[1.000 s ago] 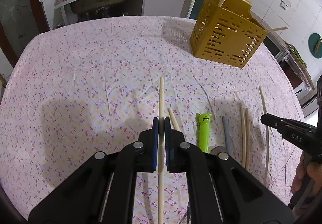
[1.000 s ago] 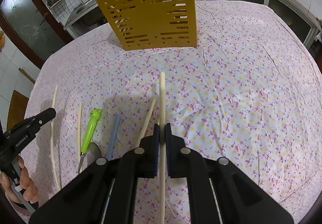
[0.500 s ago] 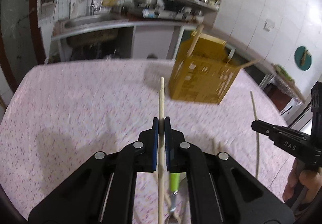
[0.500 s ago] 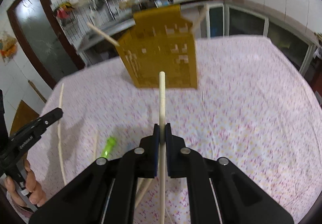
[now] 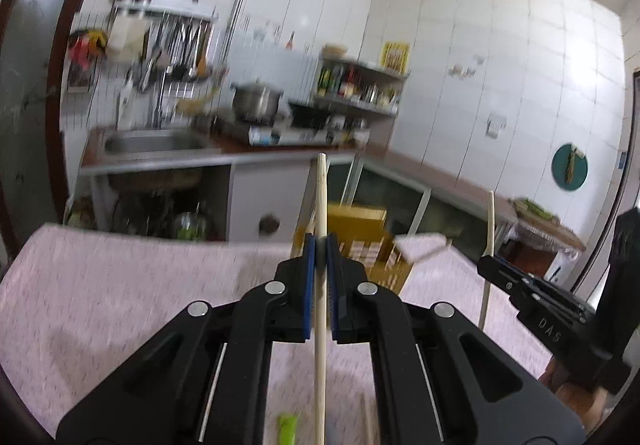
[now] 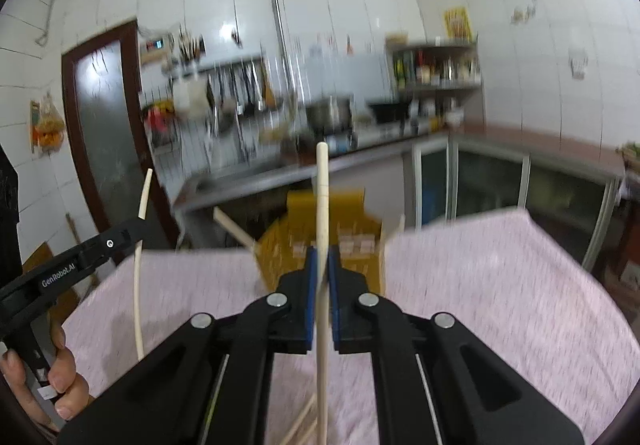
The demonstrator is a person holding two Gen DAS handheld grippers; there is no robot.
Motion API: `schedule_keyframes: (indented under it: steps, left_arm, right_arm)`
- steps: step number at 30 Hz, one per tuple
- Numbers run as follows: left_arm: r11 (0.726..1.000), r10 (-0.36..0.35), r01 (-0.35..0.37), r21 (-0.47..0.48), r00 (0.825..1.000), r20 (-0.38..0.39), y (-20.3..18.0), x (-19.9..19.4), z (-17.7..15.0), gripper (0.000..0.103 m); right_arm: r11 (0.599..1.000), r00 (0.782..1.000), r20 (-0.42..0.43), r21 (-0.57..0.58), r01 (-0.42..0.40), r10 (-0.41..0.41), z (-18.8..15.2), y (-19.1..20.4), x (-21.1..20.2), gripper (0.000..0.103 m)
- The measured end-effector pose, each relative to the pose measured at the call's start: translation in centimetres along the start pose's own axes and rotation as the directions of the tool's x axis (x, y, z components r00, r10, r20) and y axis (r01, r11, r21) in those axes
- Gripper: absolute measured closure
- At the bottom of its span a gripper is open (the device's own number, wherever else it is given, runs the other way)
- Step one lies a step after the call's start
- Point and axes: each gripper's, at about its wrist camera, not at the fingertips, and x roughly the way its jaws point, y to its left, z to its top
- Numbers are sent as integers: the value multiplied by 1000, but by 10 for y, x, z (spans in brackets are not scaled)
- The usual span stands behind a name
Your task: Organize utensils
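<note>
Both grippers have been raised off the worktop (image 5: 120, 285) within the last second, each carrying one chopstick, and both cameras have tilted from looking down at the cloth to looking level across the kitchen. The left gripper (image 5: 319, 245) is closed on a chopstick (image 5: 320, 197), clamped between the blue pads partway along its length, with the tip standing above the jaws and the tail running down toward the camera. A second earlier this chopstick lay flat on the worktop; it is now clear of the surface. The green utensil (image 5: 287, 427) remains on the worktop at the lower edge of the left view. The holder (image 5: 360, 229), a yellow slotted box, sits directly behind the left jaws and already has sticks in it. The right gripper (image 6: 319, 259) is likewise closed on a second chopstick (image 6: 322, 197), gripped in the same manner and lifted, with the holder directly beyond it in the right view. Loose chopsticks (image 6: 302, 421) remain on the worktop below. Judgement: pickup is complete on both sides, and transfer to the holder is in progress. Each tip has yet to be lined up over the holder's open top. Both views are motion-blurred, so the clearance to the rim cannot be determined.
</note>
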Motion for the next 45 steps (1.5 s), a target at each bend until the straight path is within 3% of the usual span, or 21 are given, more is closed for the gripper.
schedule_keyframes:
  steps: [8, 14, 24, 34, 40, 45]
  left_arm:
    - [998, -41, 37, 41, 992, 122, -25, 40, 38, 99]
    - [993, -33, 11, 119, 982, 188, -43, 77, 54, 99]
    - [994, -81, 49, 100, 937, 339, -42, 119, 69, 99]
    - [991, -64, 16, 134, 929, 363, -36, 160, 45, 99]
    - [991, -63, 17, 135, 936, 346, -30, 166, 34, 99]
    - [992, -61, 24, 126, 952, 301, -22, 173, 22, 99]
  right_arm:
    - [1000, 985, 171, -14, 16, -14, 31, -3, 21, 97]
    - [999, 966, 260, -42, 25, -13, 54, -5, 45, 97]
    - [999, 934, 356, -34, 25, -12, 63, -11, 88, 97]
    - [998, 931, 364, -52, 24, -3, 49, -13, 111, 97]
    - [996, 938, 345, -80, 45, -15, 36, -9, 124, 97]
    - [996, 946, 325, -81, 40, -11, 24, -12, 127, 97]
